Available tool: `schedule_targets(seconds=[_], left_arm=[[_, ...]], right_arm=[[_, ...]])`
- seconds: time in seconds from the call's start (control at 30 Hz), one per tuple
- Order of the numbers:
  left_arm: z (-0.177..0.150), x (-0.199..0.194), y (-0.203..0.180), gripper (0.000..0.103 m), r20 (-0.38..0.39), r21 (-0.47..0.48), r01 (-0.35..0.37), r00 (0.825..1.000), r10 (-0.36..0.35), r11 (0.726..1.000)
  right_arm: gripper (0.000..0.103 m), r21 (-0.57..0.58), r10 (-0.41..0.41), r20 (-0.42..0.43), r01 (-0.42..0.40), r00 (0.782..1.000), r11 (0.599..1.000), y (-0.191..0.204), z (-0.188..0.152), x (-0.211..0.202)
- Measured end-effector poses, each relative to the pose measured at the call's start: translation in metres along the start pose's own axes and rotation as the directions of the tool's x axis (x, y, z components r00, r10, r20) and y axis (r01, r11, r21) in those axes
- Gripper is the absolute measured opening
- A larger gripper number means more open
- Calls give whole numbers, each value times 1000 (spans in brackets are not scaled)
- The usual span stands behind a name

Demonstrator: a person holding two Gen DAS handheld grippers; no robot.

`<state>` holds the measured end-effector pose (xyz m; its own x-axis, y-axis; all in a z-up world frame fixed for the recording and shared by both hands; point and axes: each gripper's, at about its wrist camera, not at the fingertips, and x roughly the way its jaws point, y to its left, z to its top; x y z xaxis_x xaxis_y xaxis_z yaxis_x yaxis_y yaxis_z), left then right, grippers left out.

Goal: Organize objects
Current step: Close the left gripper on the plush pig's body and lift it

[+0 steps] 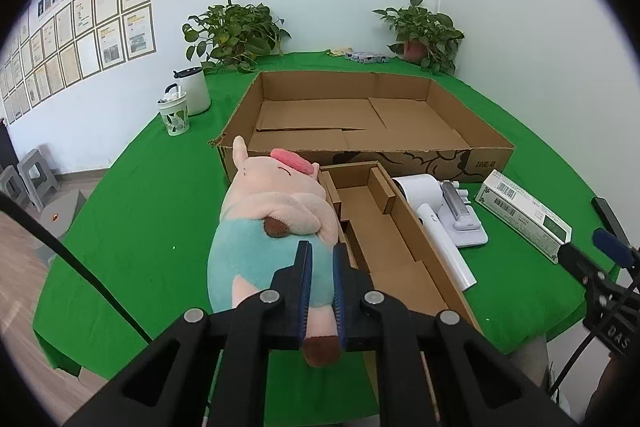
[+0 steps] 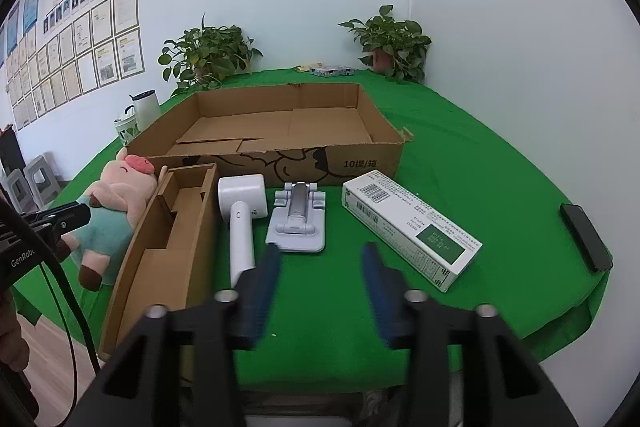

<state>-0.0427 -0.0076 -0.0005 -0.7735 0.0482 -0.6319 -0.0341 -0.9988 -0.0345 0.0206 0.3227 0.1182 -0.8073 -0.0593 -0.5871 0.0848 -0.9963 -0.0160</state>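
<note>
The left claw (image 1: pixel 320 255) is pinching the plush pig (image 1: pixel 272 227) by its leg, probably for lifting toward the big carton (image 1: pixel 440 99), while the right claw (image 2: pixel 320 259) is hovering spread above the worktop (image 2: pixel 460 167).

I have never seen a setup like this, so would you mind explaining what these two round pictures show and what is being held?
There is no robot here: a person holds a two-finger gripper in each hand, and each carries a fisheye camera looking along its fingers.

The left camera shows the left gripper with its jaws shut on a plush pig.

The right camera shows the right gripper, jaws open and holding nothing.

On the green table lie a big cardboard box, a narrow cardboard tray, a white hair dryer, a grey folding stand and a white carton.
</note>
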Motion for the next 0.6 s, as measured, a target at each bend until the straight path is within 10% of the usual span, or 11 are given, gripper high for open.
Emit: schedule_targets(seconds=[0.03,0.07,0.1,0.17,0.6], left_arm=[[0,-3,0,13,10,-12,-1,1000,1,1000],[1,-6,0,33,13,-28,-2,1000,2,1000],[2,-8,1,73,11,-47,-5,1000,6,999],[3,-16,5,102,43,-89,-35,998,38,995],[17,-9,29,102,97,-133,-89,990,102,987]], right_arm=[[101,-6,12,12,-12,1000,1000,-2,1,0],[102,-11,22,32,-21,999,1000,-3,2,-1],[102,-18,26,37,-26,999,1000,-4,2,0],[102,-33,50,29,-49,998,998,-5,3,3],[102,-50,91,-19,-92,996,995,5,11,31]])
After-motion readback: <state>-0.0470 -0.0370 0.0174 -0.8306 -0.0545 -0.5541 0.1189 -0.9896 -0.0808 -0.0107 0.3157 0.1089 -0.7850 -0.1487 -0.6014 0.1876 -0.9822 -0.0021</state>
